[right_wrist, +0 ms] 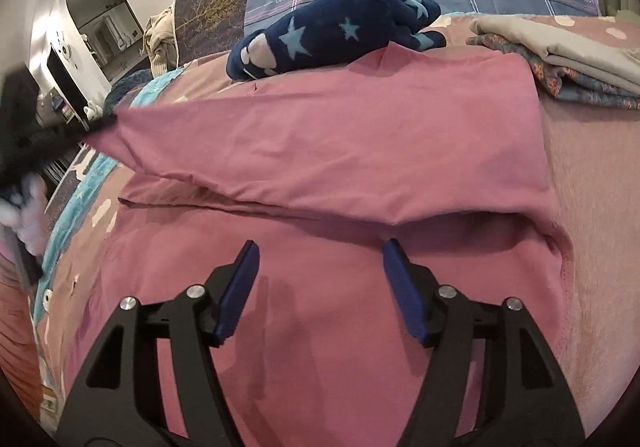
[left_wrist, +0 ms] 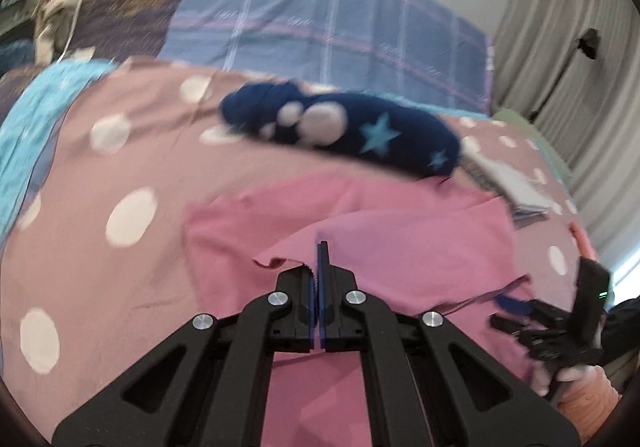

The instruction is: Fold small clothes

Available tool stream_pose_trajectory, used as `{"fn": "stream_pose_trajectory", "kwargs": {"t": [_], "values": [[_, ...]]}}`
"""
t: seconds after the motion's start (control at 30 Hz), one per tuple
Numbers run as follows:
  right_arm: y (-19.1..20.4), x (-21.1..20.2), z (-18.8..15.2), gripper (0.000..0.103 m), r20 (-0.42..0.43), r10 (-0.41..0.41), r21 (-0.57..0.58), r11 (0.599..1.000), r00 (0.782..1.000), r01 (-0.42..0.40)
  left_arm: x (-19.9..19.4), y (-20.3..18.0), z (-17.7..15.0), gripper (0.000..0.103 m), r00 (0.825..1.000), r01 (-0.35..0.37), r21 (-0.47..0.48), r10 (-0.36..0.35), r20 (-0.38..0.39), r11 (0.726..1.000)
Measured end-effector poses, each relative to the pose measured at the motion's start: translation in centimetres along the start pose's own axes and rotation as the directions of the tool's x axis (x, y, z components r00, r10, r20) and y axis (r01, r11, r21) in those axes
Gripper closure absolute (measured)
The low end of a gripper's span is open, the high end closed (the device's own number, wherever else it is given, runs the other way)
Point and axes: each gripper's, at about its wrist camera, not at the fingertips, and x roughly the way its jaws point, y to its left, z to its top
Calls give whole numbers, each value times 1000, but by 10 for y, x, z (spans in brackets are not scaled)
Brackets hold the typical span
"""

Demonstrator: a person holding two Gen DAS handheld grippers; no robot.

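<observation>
At the left of the scene, the left gripper [left_wrist: 319, 263] is pressed together on a corner of the pink garment [right_wrist: 320, 151], lifting that corner off the polka-dot bedspread [left_wrist: 120, 167] so the cloth can be carried over itself as a fold. To the right, the right gripper [right_wrist: 318, 267] hangs spread and empty above the garment's near layer, probably ready to pin or take the opposite edge. Farther off lie a navy star-print item [right_wrist: 328, 35] and, at far right, folded clothes [right_wrist: 560, 59], seemingly finished.
</observation>
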Motion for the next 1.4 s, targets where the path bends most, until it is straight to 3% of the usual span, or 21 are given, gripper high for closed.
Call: {"fn": "stream_pose_trajectory", "kwargs": {"t": [0.2,0.3,0.4,0.43,0.5,0.57,0.63,0.73,0.8,0.87,0.93,1.0,1.07,1.1,1.13,1.17,1.23,1.3,1.33,1.4], "values": [[0,0,0,34,-2,6,4,1000,1000,-6,28,31,-11,101,993,-99,-37,96,-72,994],[3,-1,0,29,-6,7,-7,1000,1000,-7,31,38,-21,85,981,-177,-32,173,-89,984],[-2,-8,3,27,2,0,28,1000,1000,0,22,34,-27,79,986,-157,-8,156,-65,988],[-4,-12,4,27,9,-1,48,999,1000,1,19,27,-30,72,989,-137,16,138,-52,990],[-9,-25,6,33,41,14,81,997,999,-18,17,16,-34,65,992,-119,56,121,-38,991],[-11,-42,12,61,103,10,65,998,995,-17,26,4,-41,64,992,-105,108,111,-57,989],[-10,-50,16,75,138,-33,31,999,990,29,45,-1,-51,63,982,-138,142,154,-106,980],[-26,-36,16,75,73,-122,58,991,990,118,46,-4,-54,59,984,-147,147,159,-76,978],[-45,-14,7,80,-25,-171,98,980,985,172,37,4,-46,59,992,-100,99,107,-73,990],[-55,-15,4,80,1,-121,143,983,993,120,28,13,-38,57,995,-85,62,88,-50,994],[-53,-14,4,76,2,-132,127,983,991,131,23,21,-27,57,995,-99,34,100,-20,994],[-43,-11,4,60,0,-135,71,988,991,134,26,31,-15,57,996,-85,4,85,-20,996],[-29,-5,4,37,-15,-133,4,991,991,134,41,37,-7,57,995,-53,-14,52,-80,998],[-23,-3,4,35,-21,-147,-24,989,989,147,50,38,-4,59,992,-38,-23,35,-120,999],[-17,0,4,34,-28,-182,-59,982,983,180,55,37,-3,74,991,-26,-25,22,-135,999],[-11,3,4,33,-30,-215,-89,973,976,212,59,35,-1,99,990,4,-25,-7,-143,1000],[-8,4,3,33,-28,-230,-104,968,973,226,57,25,4,100,994,47,-16,-48,-102,999],[-14,1,4,33,-26,-192,-72,979,981,190,35,9,7,100,994,101,40,-103,28,994],[-18,0,3,33,-23,-177,-59,983,984,175,27,5,7,100,993,99,63,-103,65,993],[-20,-2,2,33,-20,-158,-43,987,987,157,18,-3,7,99,993,12,115,-25,111,993]]}}
